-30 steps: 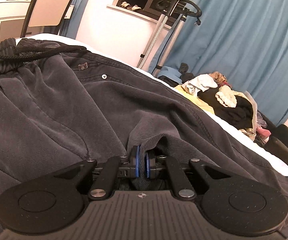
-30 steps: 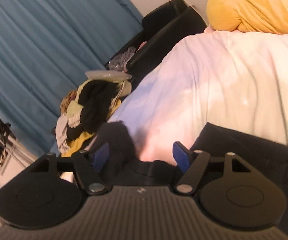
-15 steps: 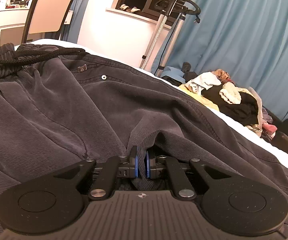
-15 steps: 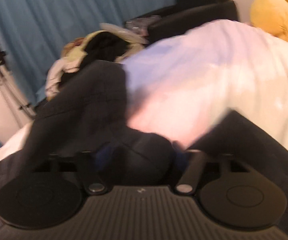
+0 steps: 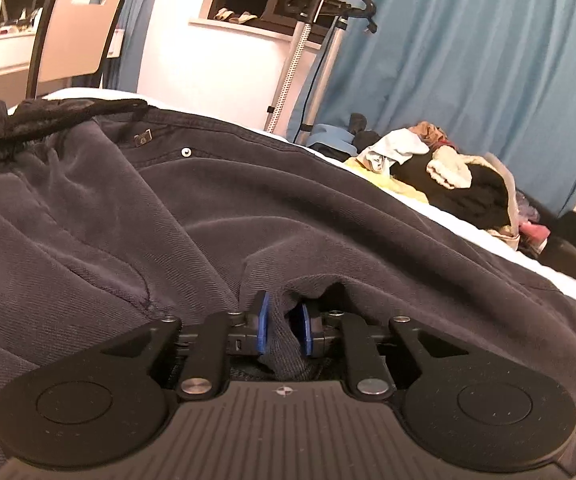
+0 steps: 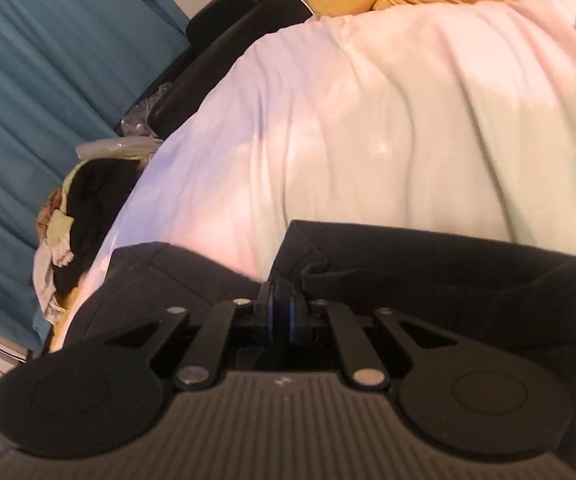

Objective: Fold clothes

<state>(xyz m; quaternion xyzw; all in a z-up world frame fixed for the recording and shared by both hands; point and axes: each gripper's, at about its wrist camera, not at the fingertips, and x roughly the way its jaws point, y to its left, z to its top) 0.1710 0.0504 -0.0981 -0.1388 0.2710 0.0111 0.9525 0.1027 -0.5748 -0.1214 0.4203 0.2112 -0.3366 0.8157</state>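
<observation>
dark trousers (image 5: pixel 216 216) spread across the bed (image 6: pixel 368 120). left hand-held gripper (image 5: pixel 282 330) is opening, a fold between its pads, so that fold may drop. right hand-held gripper (image 6: pixel 281 316) is pinched shut on a thin hem, which may slip.

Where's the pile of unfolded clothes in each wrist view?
Left wrist: pile of unfolded clothes at right of centre, beyond the dark trousers, before the blue curtain.
Right wrist: same pile at the left edge, beside the white bedding.
Shared landmark: the blue curtain behind the pile.
</observation>
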